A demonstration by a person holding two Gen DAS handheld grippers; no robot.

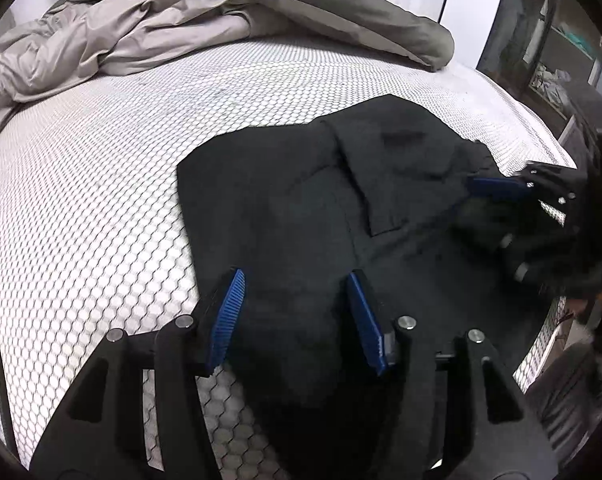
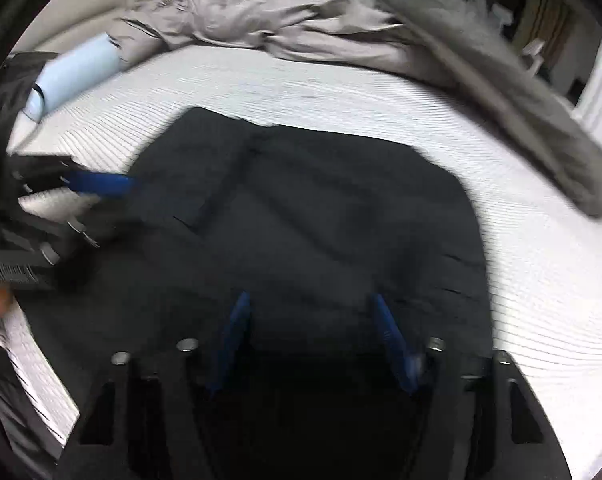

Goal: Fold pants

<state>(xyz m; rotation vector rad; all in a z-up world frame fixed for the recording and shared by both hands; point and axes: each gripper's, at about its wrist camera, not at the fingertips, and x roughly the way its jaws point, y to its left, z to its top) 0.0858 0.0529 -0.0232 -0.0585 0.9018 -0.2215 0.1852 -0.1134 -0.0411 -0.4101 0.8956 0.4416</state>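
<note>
Black pants [image 1: 301, 200] lie folded into a compact shape on the white mattress [image 1: 101, 184]; a back pocket faces up. My left gripper [image 1: 297, 280] is open just above the near left part of the pants, nothing between its blue pads. The right gripper shows at the right of the left wrist view [image 1: 501, 188], low over the pants' right edge. In the right wrist view the pants [image 2: 321, 208] fill the middle and my right gripper [image 2: 309, 300] is open over their near edge. The left gripper shows there at the left [image 2: 101, 184]. That view is motion-blurred.
A crumpled beige sheet [image 1: 113, 32] and a grey-green duvet [image 1: 341, 8] lie bunched at the far side of the mattress. A light blue roll [image 2: 73, 72] lies at the far left. Dark shelving [image 1: 549, 52] stands beyond the bed's right edge.
</note>
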